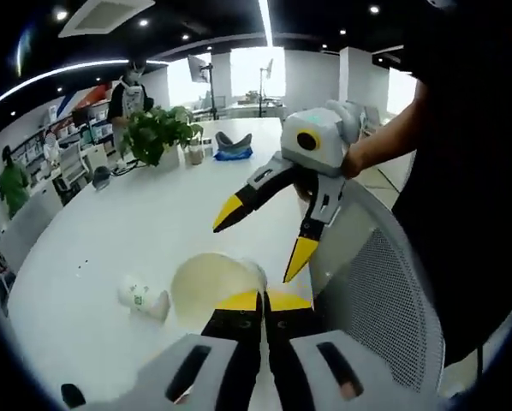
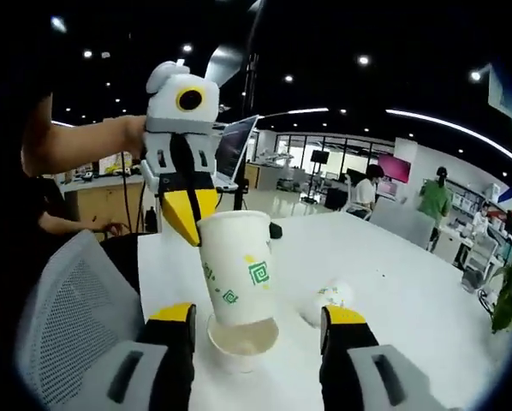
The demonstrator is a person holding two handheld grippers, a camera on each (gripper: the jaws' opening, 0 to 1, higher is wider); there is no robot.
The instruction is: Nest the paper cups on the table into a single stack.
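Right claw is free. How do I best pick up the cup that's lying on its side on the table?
Probably grip the fallen cup across its middle, coming down from above with the open right claw, with the jaws straddling its round wall. It lies flat on the table, so its rim offers no top edge to pinch, and a sideways push could roll it.

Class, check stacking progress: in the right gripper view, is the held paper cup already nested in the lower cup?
No. The held paper cup hangs just above the lower cup.
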